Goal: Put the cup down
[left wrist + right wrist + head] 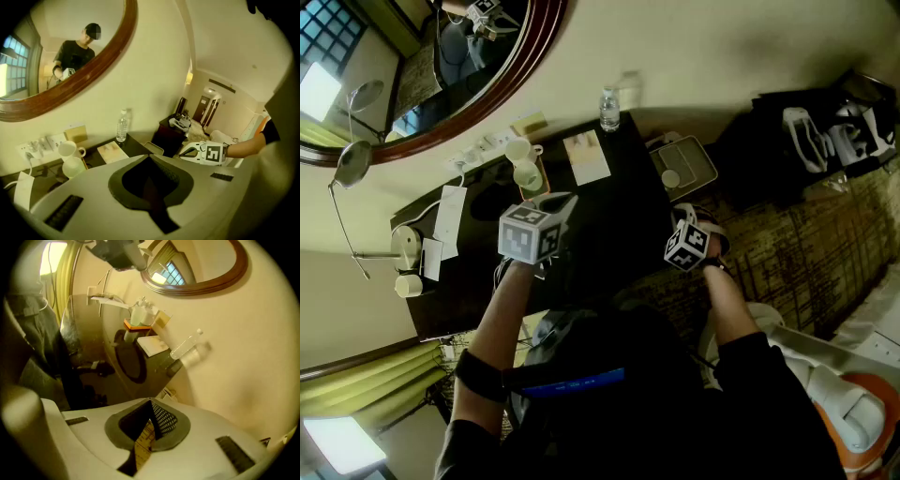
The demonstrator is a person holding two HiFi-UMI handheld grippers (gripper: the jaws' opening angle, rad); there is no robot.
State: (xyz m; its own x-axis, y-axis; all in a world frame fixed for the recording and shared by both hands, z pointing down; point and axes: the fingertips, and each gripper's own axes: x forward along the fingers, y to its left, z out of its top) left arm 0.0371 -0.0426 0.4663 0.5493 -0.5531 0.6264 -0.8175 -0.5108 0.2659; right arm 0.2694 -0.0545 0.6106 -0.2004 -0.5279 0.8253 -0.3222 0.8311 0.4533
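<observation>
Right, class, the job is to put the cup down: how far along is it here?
Done, it seems: two white cups stand on the dark desk by the wall, and neither gripper touches them. In hand: nothing. The left gripper and the right gripper are both shut and empty. Left: probably nothing, though which cup was carried cannot be told.

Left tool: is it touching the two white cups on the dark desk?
Apart. Left gripper view shows the white cups well beyond the left tool, desk between.
</observation>
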